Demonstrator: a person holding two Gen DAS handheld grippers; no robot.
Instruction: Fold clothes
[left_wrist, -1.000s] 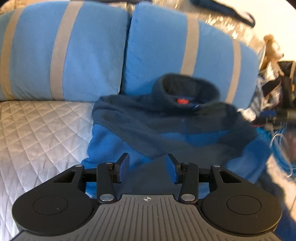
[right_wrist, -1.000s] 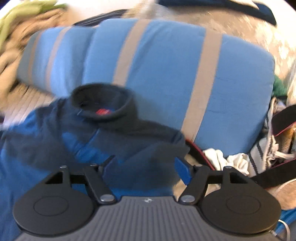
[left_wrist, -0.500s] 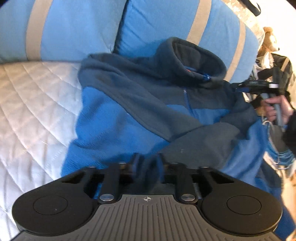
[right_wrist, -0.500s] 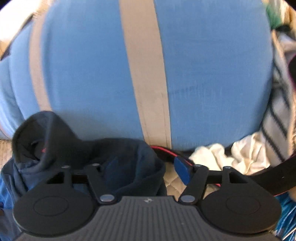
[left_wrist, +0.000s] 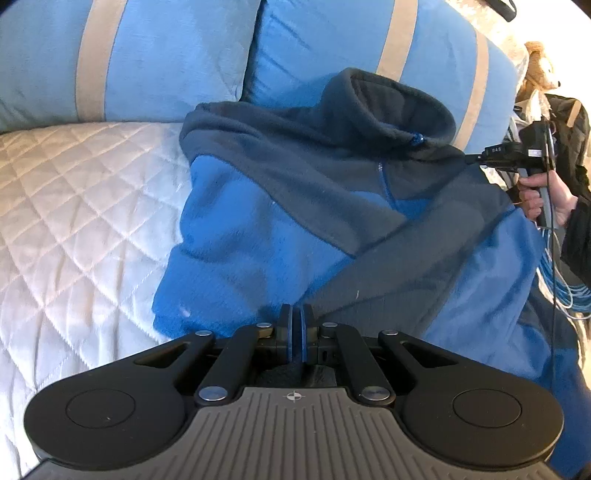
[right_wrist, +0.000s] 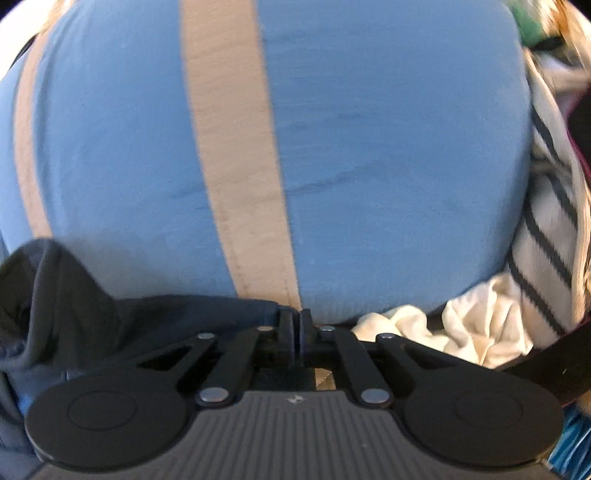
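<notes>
Both grippers have come down and closed since a second ago. Now the left gripper (left_wrist: 295, 334) pinches the near bottom edge of the blue and grey fleece jacket (left_wrist: 332, 206). Its fingers are pressed together on the cloth. The right gripper (right_wrist: 294, 332) pinches the jacket's far shoulder edge (right_wrist: 207, 310), just beside the striped pillow (right_wrist: 369, 147). The jacket lies on the white quilted bedspread (left_wrist: 74, 206), collar toward the pillows. Its long way runs from the left gripper up to the right one.
</notes>
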